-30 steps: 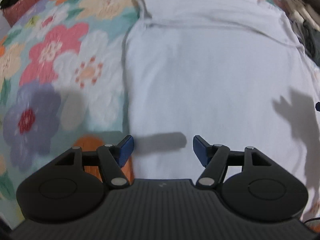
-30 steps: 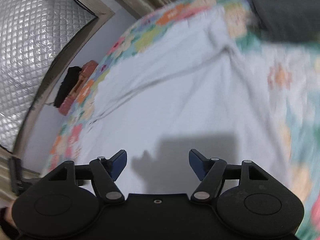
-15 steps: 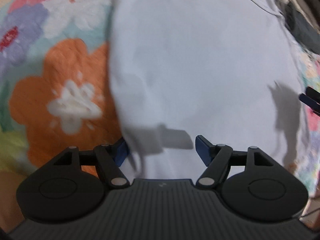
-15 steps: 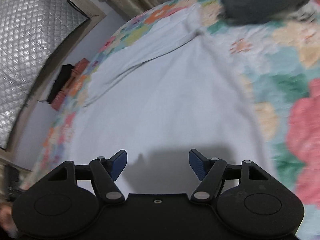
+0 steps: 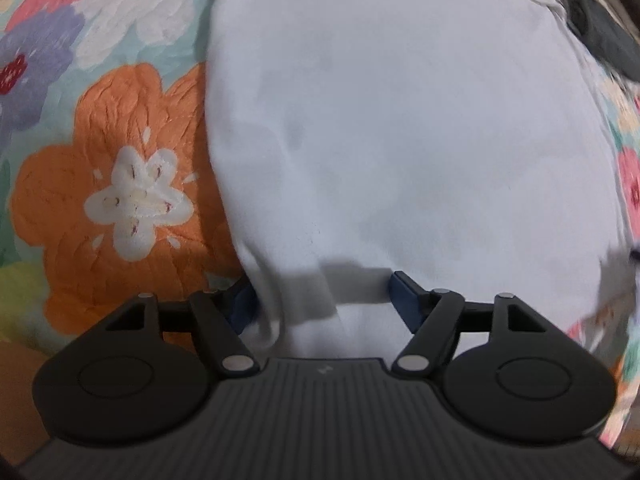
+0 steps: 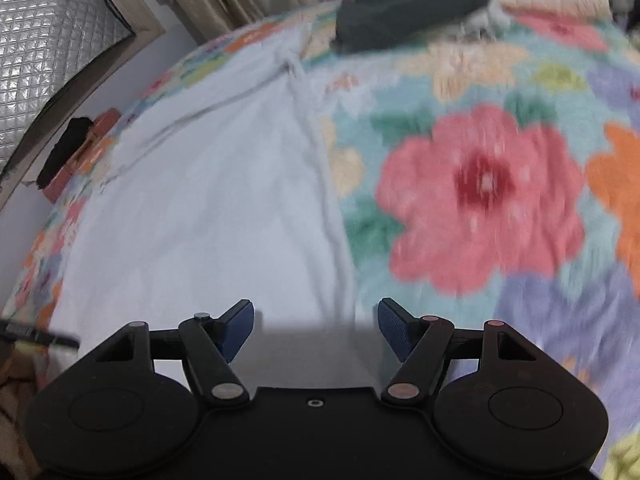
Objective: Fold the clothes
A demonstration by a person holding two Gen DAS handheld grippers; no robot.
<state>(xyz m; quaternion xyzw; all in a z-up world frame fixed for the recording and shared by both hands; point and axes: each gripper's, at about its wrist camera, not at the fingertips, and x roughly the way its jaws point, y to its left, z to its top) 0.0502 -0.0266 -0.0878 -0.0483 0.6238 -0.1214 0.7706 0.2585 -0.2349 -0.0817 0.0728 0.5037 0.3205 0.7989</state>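
Note:
A white garment (image 5: 400, 120) lies spread flat on a floral quilt (image 5: 120, 180). My left gripper (image 5: 322, 294) points steeply down at its left edge near the hem. The jaws are closing, with the folded edge of the cloth between them beside the left pad (image 5: 240, 304), and the pads do not press on it. In the right wrist view the white garment (image 6: 200, 200) fills the left half. My right gripper (image 6: 316, 312) hangs open over its right edge, where cloth meets the quilt (image 6: 480, 200). Nothing is gripped.
A dark folded garment (image 6: 408, 4) lies at the far end of the bed, also seen as the dark garment (image 5: 600, 28) at the upper right. A silver quilted panel (image 6: 48, 40) and a red-brown object (image 6: 80, 140) sit to the left.
My left gripper slid down the garment's left edge to the hem corner and now straddles the edge. My right gripper swept right from the garment's middle to its right edge.

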